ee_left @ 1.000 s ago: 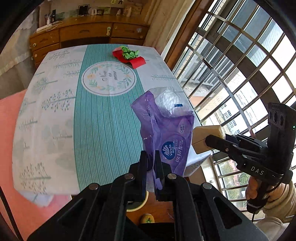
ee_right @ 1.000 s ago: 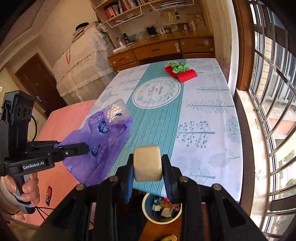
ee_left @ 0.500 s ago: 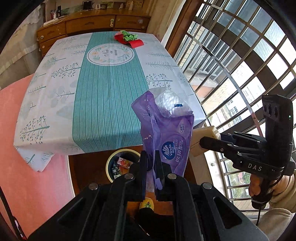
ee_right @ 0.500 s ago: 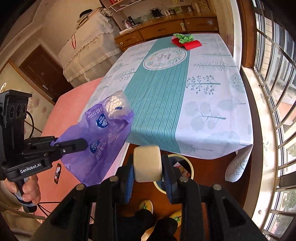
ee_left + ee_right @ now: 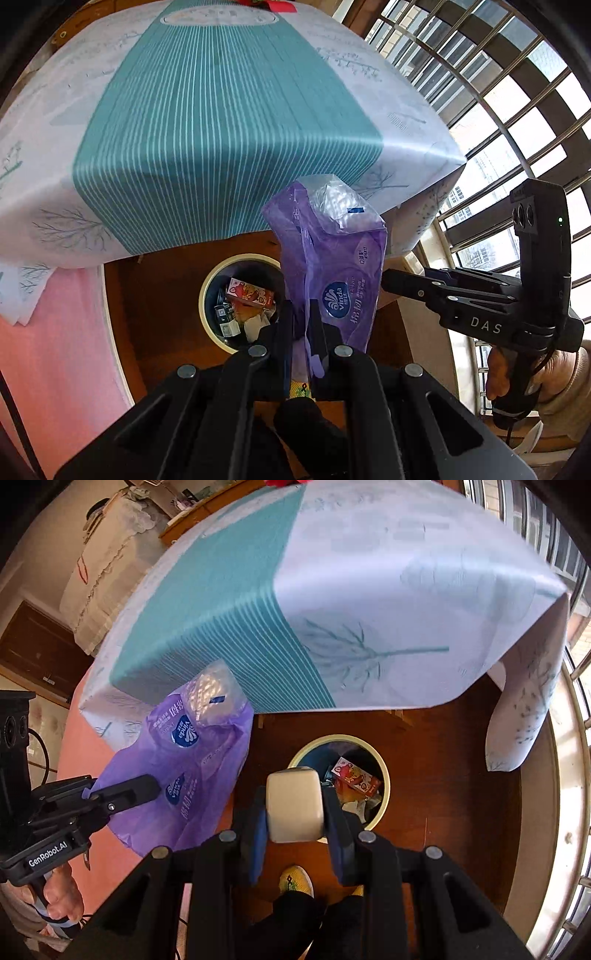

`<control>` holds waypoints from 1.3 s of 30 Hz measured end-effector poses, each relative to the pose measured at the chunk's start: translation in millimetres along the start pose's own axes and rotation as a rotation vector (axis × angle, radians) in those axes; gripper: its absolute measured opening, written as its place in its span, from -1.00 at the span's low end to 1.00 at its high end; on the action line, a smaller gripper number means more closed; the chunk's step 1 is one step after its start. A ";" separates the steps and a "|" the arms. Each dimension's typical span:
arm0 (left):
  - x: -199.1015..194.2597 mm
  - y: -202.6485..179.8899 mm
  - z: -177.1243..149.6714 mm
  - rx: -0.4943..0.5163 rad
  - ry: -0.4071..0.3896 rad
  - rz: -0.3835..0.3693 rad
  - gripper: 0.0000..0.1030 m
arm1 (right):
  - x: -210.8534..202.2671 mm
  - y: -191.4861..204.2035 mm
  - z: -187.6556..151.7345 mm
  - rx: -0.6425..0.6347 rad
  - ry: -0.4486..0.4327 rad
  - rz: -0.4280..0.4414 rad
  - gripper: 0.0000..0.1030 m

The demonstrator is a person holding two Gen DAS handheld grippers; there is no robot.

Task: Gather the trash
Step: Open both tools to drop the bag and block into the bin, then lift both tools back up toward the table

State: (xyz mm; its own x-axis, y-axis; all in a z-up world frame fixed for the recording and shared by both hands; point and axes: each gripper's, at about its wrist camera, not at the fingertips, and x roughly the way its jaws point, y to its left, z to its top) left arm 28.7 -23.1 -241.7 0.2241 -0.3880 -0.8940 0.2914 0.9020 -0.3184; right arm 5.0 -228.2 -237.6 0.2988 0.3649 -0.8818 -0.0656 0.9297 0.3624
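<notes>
My left gripper [image 5: 302, 320] is shut on a crumpled purple tissue wrapper [image 5: 328, 266], which stands up from its fingers; the same wrapper [image 5: 184, 760] shows at the left of the right wrist view. My right gripper [image 5: 295, 805] is shut on a cream-coloured block [image 5: 294, 805]. Both point steeply down over a round cream-rimmed trash bin [image 5: 384, 771] on the brown floor, holding a red carton and other scraps. In the left wrist view the bin [image 5: 207, 291] sits just left of the wrapper. The right gripper's black body [image 5: 480, 299] is beside the wrapper.
The table with its teal-striped cloth [image 5: 221, 110] overhangs just beyond the bin. A barred window [image 5: 517, 92] runs along the right. Pink floor covering [image 5: 55, 350] lies to the left. The person's shoes [image 5: 295, 882] stand near the bin.
Both grippers have dropped from above the table to below its edge and tipped downward. The bin has come into full view beneath them. Both grips are unchanged.
</notes>
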 end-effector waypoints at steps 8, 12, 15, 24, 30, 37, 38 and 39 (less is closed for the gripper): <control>121.8 55.9 -23.2 -0.001 -0.007 -0.032 -0.89 | 129.0 -40.2 -19.6 0.059 0.035 -0.052 -0.44; 180.9 84.3 -35.9 0.010 -0.002 -0.015 -0.26 | 188.8 -57.5 -30.5 0.081 0.063 -0.061 -0.28; 214.3 95.6 -46.1 0.023 0.008 0.005 0.28 | 223.0 -68.9 -36.2 0.092 0.071 -0.079 -0.06; 250.3 113.9 -61.5 0.038 0.029 0.090 0.74 | 244.4 -69.3 -40.0 0.105 0.052 -0.094 0.04; 231.3 111.0 -60.0 0.034 -0.004 0.099 0.75 | 234.3 -69.9 -45.0 0.106 0.030 -0.101 0.05; 181.3 89.8 -57.8 0.036 -0.019 0.100 0.75 | 188.2 -50.7 -46.1 0.130 0.010 -0.088 0.06; 171.1 85.2 -57.7 0.035 -0.020 0.102 0.75 | 179.7 -46.0 -47.3 0.130 0.009 -0.088 0.07; 160.2 80.4 -57.8 0.035 -0.020 0.103 0.75 | 170.8 -41.6 -47.9 0.129 0.007 -0.088 0.07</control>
State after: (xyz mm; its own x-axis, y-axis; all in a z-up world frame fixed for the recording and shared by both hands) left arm 34.2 -1.7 -428.7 0.2734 -0.2972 -0.9148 0.2979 0.9305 -0.2133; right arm 13.1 -202.1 -417.8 0.2911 0.2829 -0.9139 0.0836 0.9441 0.3189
